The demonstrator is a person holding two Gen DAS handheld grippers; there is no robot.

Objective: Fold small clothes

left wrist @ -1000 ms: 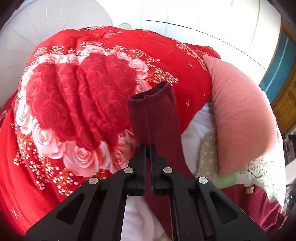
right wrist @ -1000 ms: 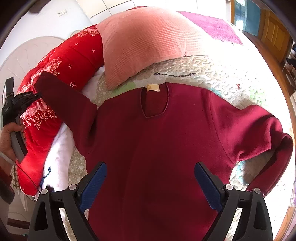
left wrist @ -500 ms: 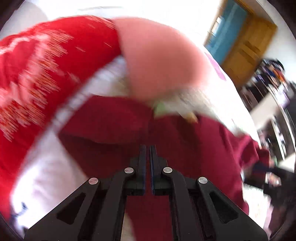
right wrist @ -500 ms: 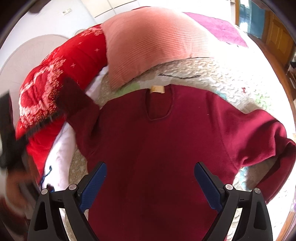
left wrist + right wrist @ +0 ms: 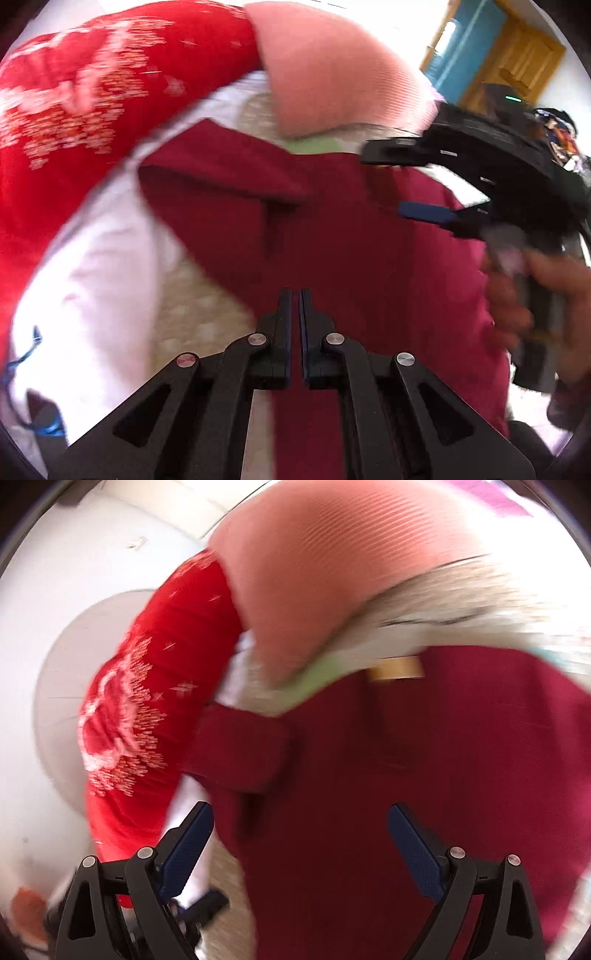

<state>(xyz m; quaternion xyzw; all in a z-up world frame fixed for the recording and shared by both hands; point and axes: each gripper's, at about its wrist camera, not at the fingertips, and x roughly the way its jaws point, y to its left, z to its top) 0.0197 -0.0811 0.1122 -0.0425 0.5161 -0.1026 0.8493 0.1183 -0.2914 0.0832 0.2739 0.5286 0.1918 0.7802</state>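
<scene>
A dark red sweater lies spread on the quilted bed, neck label toward the pillow. Its left sleeve is folded back over the chest; it also shows in the right wrist view. My left gripper is shut over the sweater's lower part; whether cloth is pinched is unclear. My right gripper is open and empty, hovering above the sweater's left side near the folded sleeve. It shows in the left wrist view at the right, held by a hand. Both views are motion-blurred.
A pink ribbed pillow lies behind the sweater's collar. A bright red rose-print quilt is bunched at the left, with white sheet beside it. A wooden door stands far right.
My left gripper carried the sleeve from over the red quilt and laid it across the sweater's chest, then pulled back. My right gripper moved forward and left toward the folded sleeve.
</scene>
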